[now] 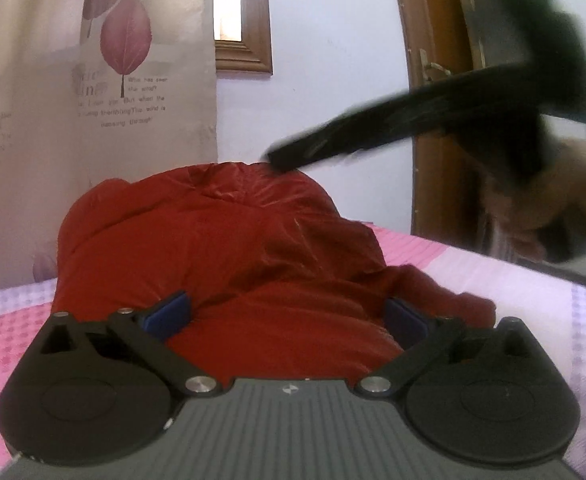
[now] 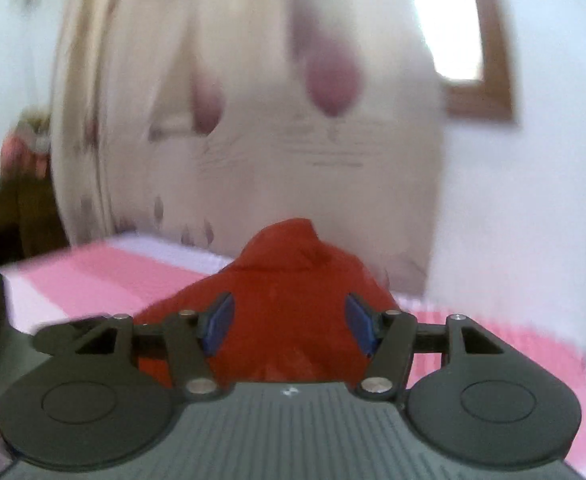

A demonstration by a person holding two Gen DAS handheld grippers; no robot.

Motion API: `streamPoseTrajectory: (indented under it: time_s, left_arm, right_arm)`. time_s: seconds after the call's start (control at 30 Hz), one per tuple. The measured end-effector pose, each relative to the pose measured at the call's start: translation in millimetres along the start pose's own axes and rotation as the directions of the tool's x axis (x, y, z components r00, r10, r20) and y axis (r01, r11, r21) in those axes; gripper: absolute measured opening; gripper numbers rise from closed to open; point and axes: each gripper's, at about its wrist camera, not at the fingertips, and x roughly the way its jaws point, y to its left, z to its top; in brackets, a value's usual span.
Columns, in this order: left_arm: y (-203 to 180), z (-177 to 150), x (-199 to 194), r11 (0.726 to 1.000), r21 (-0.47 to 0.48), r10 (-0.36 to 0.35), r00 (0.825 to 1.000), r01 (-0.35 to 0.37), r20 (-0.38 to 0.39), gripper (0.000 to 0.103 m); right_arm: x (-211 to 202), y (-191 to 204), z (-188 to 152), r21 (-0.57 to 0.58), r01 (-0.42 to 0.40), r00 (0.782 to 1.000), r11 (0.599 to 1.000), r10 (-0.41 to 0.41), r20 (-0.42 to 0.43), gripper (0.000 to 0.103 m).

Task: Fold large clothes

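Observation:
A puffy red jacket (image 1: 221, 248) lies heaped on a pink and white checked bed (image 1: 17, 328). My left gripper (image 1: 287, 314) is open, its blue pads (image 1: 169, 314) wide apart with the jacket's near edge between them. My right gripper (image 1: 285, 158) shows in the left wrist view as a blurred black shape; its tip touches the top of the heap. In the right wrist view the right gripper (image 2: 289, 322) is open, with the jacket (image 2: 289, 280) between and beyond its blue pads (image 2: 219, 322). That view is motion-blurred.
A cream curtain with maroon leaf prints (image 1: 105, 64) hangs behind the bed. A brown window frame (image 1: 249, 48) and a wooden door frame (image 1: 425, 120) stand on the white wall. The holder's hand (image 1: 553, 208) is at the right. The bed edge (image 2: 9, 280) shows at the left in the right wrist view.

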Motion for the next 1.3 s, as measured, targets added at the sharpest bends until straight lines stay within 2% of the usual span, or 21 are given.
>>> streamPoseTrajectory:
  time_s: [0.1,0.23,0.47,0.63,0.7,0.8,0.87,0.97,1.0,1.07,1.1,1.2,1.3]
  left_arm:
    - [3.7,-1.4,0.0,1.000,-0.009,0.000,1.000,0.000,0.004,0.102]
    - [12.9,-1.2,2.3,0.998,-0.038,-0.051,0.999,0.051,-0.004,0.102]
    - [18.7,-1.3,14.6,0.995,-0.072,-0.070,0.996,0.066,-0.056,0.100]
    - [12.6,2.6,24.8,0.998,-0.045,-0.054,0.992,0.049,-0.118,0.100]
    - [10.5,2.2,26.5,0.998,-0.033,-0.051,0.990,0.047,-0.130,0.100]
    - [10.4,2.6,30.0,0.999,-0.011,-0.039,0.987,0.038,-0.153,0.101]
    - [10.9,3.6,31.3,0.999,-0.006,-0.036,0.986,0.036,-0.161,0.102]
    - [10.5,4.7,31.9,1.000,-0.002,-0.029,0.986,0.029,-0.166,0.103]
    - [10.5,4.8,32.2,1.000,0.000,-0.028,0.986,0.028,-0.166,0.103]
    - [10.6,5.1,31.9,1.000,0.000,-0.027,0.986,0.028,-0.166,0.103]
    - [10.4,4.5,31.6,1.000,0.000,-0.027,0.986,0.027,-0.165,0.103]
    - [10.4,5.4,31.8,1.000,0.004,-0.026,0.986,0.027,-0.165,0.103]
    - [10.4,6.1,32.8,1.000,0.005,-0.029,0.986,0.031,-0.164,0.103]
  right_arm:
    - [43.5,8.0,-9.3,-0.130,0.038,0.989,0.991,-0.055,-0.134,0.050]
    - [60.1,-9.3,-31.4,-0.057,0.024,0.981,0.998,-0.034,-0.189,0.050]
    - [72.5,-26.9,-60.4,0.067,-0.008,0.985,0.998,0.019,-0.169,0.058]
    - [78.7,-26.5,-80.4,0.137,-0.003,0.994,0.990,0.018,-0.109,0.059]
    - [77.0,-27.0,-82.5,0.156,-0.001,0.994,0.988,0.018,-0.109,0.059]
    - [76.6,-34.0,-58.2,0.170,-0.009,0.984,0.985,0.039,-0.177,0.063]
    - [70.1,-34.3,-37.1,0.135,-0.016,0.978,0.991,0.044,-0.204,0.064]
    - [55.8,-28.2,1.6,0.048,-0.024,0.990,0.999,0.030,-0.136,0.065]
    - [56.3,-25.8,14.4,0.028,-0.026,0.993,0.999,0.029,-0.117,0.070]
    - [67.2,-20.5,32.3,-0.013,-0.039,0.993,0.999,0.037,-0.108,0.078]
    - [79.2,-16.3,38.4,-0.047,-0.034,0.992,0.998,0.028,-0.126,0.079]
    - [117.3,-10.0,37.3,-0.124,-0.037,0.975,0.992,0.009,-0.221,0.079]
    - [141.8,-15.6,21.7,-0.099,-0.040,0.951,0.994,0.008,-0.308,0.080]
